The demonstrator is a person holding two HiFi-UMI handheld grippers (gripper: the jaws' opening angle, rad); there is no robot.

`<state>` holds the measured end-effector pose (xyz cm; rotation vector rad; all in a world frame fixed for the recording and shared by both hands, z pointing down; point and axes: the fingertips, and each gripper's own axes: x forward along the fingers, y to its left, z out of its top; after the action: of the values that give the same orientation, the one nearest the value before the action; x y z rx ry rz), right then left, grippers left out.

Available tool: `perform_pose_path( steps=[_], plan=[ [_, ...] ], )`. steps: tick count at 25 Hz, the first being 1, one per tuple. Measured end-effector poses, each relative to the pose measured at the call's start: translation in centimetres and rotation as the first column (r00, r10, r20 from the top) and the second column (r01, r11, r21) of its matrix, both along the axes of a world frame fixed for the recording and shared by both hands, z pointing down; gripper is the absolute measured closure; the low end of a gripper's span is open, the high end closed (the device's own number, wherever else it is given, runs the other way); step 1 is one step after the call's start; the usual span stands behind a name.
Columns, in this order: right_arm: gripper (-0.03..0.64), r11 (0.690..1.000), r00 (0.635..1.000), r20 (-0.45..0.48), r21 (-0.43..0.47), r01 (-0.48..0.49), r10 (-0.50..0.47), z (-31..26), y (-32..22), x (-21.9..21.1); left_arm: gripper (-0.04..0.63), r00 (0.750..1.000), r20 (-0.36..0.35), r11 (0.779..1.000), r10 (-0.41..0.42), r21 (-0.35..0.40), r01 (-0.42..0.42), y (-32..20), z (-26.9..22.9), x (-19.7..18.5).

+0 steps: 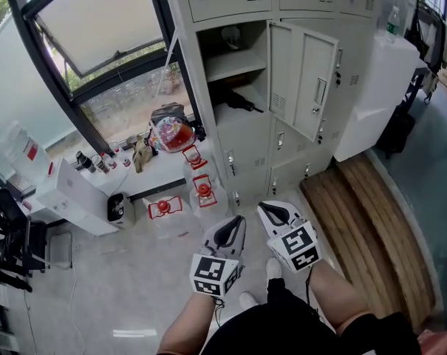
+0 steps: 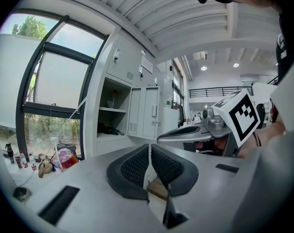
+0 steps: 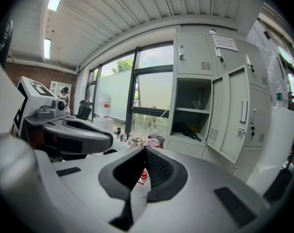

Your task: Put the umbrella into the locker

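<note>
A black folded umbrella (image 1: 239, 101) lies on the lower shelf of the open locker (image 1: 224, 63), whose door (image 1: 304, 80) swings out to the right. The same umbrella (image 2: 107, 128) shows far off in the left gripper view and, as a dark shape on the shelf (image 3: 187, 129), in the right gripper view. My left gripper (image 1: 237, 221) and right gripper (image 1: 264, 208) hang side by side low in the head view, near the person's legs and well short of the locker. Both are shut with nothing between the pads (image 2: 137, 165) (image 3: 157, 168).
Water jugs with red caps (image 1: 202, 189) stand on the floor by the locker base. A colourful bag (image 1: 171, 133) and small bottles sit on the window ledge. White boxes (image 1: 75, 194) are at the left, a wooden platform (image 1: 363, 213) and a white cabinet (image 1: 378, 95) at the right.
</note>
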<state>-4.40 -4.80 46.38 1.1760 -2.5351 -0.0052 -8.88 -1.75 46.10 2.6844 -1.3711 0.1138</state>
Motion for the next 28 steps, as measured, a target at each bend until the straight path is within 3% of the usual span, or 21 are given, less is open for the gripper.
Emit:
perform_pose_path(
  steps=[28],
  plan=[
    [0.563, 1.000, 1.000, 0.014, 0.017, -0.018, 0.018, -1.0, 2.3, 0.8, 0.569, 1.000, -0.004, 0.999, 0.016, 0.029, -0.016, 2.0, -1.1, 0.8]
  ],
)
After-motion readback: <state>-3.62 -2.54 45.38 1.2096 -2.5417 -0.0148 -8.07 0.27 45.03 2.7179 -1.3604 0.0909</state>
